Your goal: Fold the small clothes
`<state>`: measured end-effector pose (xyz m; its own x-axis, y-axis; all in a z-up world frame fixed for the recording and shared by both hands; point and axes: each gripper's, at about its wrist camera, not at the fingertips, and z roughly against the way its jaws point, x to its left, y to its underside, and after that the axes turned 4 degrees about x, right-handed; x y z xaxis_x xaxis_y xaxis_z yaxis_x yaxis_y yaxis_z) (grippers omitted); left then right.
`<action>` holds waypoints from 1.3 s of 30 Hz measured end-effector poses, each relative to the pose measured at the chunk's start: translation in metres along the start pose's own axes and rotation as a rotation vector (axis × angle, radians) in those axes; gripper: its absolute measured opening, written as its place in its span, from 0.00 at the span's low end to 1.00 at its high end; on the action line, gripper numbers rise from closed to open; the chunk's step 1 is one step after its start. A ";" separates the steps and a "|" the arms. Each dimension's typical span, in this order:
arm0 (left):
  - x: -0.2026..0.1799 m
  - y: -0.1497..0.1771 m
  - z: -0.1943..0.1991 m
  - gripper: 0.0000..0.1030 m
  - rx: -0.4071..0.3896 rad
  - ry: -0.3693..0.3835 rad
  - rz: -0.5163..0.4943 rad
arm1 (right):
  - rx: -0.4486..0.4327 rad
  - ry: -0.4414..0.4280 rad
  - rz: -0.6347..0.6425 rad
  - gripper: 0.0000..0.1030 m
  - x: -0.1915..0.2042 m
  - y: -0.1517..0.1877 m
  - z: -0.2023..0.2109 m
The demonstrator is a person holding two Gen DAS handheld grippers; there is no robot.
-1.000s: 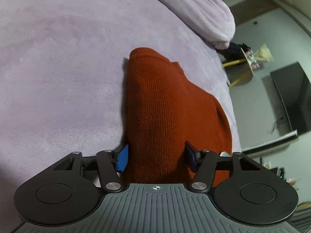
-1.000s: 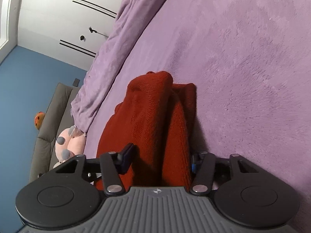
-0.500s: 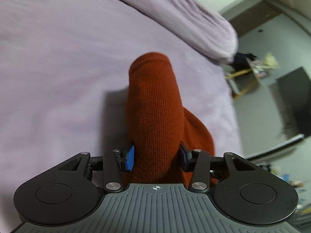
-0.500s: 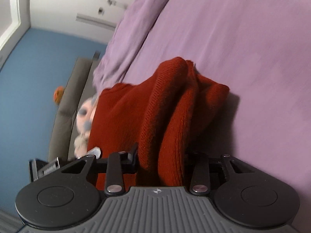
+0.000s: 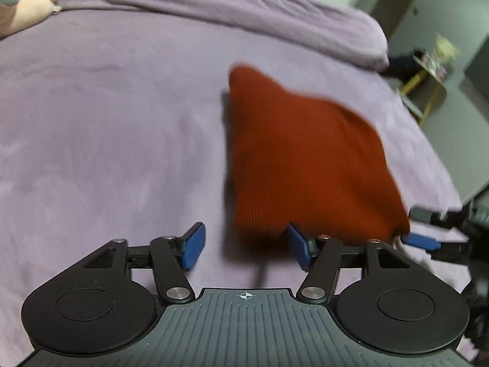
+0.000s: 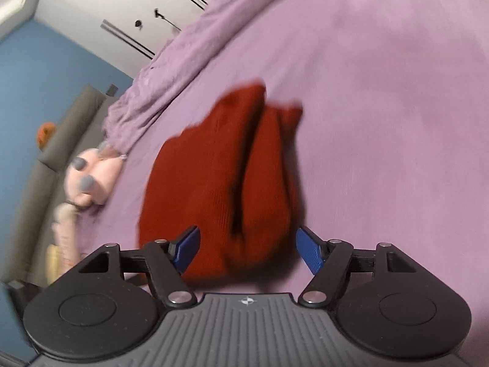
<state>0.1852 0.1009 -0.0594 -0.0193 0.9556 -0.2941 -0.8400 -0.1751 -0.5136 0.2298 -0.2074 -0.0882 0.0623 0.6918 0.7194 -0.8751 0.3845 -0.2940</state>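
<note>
A red knit garment [image 5: 305,159] lies folded in a blurred heap on the purple bed cover [image 5: 107,122]. My left gripper [image 5: 244,250] hangs at its near edge, jaws opening. Only the garment's near corner reaches between the blue pads, and neither presses on it. At that view's right edge, one of the right gripper's pads [image 5: 423,242] shows by the garment's other near corner. In the right wrist view the garment [image 6: 220,177] shows a lengthwise fold. My right gripper [image 6: 248,250] is opening too, with the cloth's near end loose between the spread pads.
A bunched purple duvet [image 5: 275,21] runs along the far side of the bed. A pink plush toy [image 6: 88,177] lies at the bed's edge beside a grey sofa [image 6: 61,128]. A yellow-legged side table [image 5: 428,73] stands beyond the bed's far corner.
Both grippers, shut on the red garment's near end before, have spread their jaws and let it go. Both have drawn back and up, and the garment now lies lower and wider on the bed.
</note>
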 end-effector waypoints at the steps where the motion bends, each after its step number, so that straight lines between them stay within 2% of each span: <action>1: -0.003 0.005 -0.005 0.64 0.015 -0.029 -0.015 | 0.012 -0.025 -0.042 0.68 -0.005 0.006 -0.003; 5: -0.015 0.010 -0.014 0.64 -0.015 -0.112 -0.075 | -0.027 -0.137 -0.242 0.65 -0.024 0.017 -0.012; 9: -0.021 0.006 -0.019 0.64 -0.045 -0.134 -0.039 | -0.058 -0.225 -0.433 0.44 -0.036 0.017 -0.024; 12: -0.022 0.001 -0.031 0.62 -0.040 -0.181 -0.002 | -0.040 -0.261 -0.536 0.22 -0.041 0.017 -0.036; 14: -0.021 -0.002 -0.029 0.62 -0.046 -0.185 0.041 | -0.040 -0.358 -0.618 0.18 -0.046 0.020 -0.042; 16: -0.019 -0.001 -0.021 0.62 -0.060 -0.186 0.077 | -0.087 -0.452 -0.634 0.18 -0.048 0.018 -0.038; 17: -0.019 -0.002 -0.018 0.63 -0.065 -0.183 0.083 | -0.102 -0.415 -0.598 0.18 -0.046 0.015 -0.035; 20: -0.015 0.002 -0.014 0.63 -0.047 -0.177 0.086 | -0.103 -0.090 -0.368 0.18 -0.028 0.003 -0.029; 21: -0.014 0.004 -0.013 0.64 -0.038 -0.170 0.083 | -0.112 -0.024 -0.303 0.18 -0.025 0.003 -0.028; 24: -0.009 0.010 -0.004 0.62 -0.033 -0.168 0.078 | -0.157 0.074 -0.212 0.16 -0.017 0.001 -0.018; 25: -0.007 0.012 0.001 0.62 -0.038 -0.178 0.082 | -0.189 0.160 -0.163 0.10 -0.011 -0.001 -0.013; 27: -0.002 0.013 0.009 0.62 -0.038 -0.201 0.087 | -0.215 0.257 -0.106 0.10 -0.008 -0.009 -0.003; 30: 0.003 0.008 0.017 0.63 -0.063 -0.218 0.105 | -0.235 0.188 -0.073 0.11 -0.004 -0.012 0.018; 33: 0.001 -0.005 0.021 0.66 -0.099 -0.215 0.129 | -0.232 0.213 0.083 0.13 0.026 -0.019 0.014; 36: -0.008 -0.024 0.015 0.67 -0.113 -0.226 0.110 | -0.192 0.214 0.191 0.15 0.056 -0.026 -0.006; 39: -0.019 -0.044 0.002 0.71 -0.119 -0.257 0.074 | -0.169 0.239 0.313 0.17 0.090 -0.044 -0.046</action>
<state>0.2220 0.0912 -0.0297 -0.2282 0.9651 -0.1281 -0.7619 -0.2590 -0.5937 0.2955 -0.1337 -0.0390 -0.0669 0.9053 0.4194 -0.7800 0.2147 -0.5878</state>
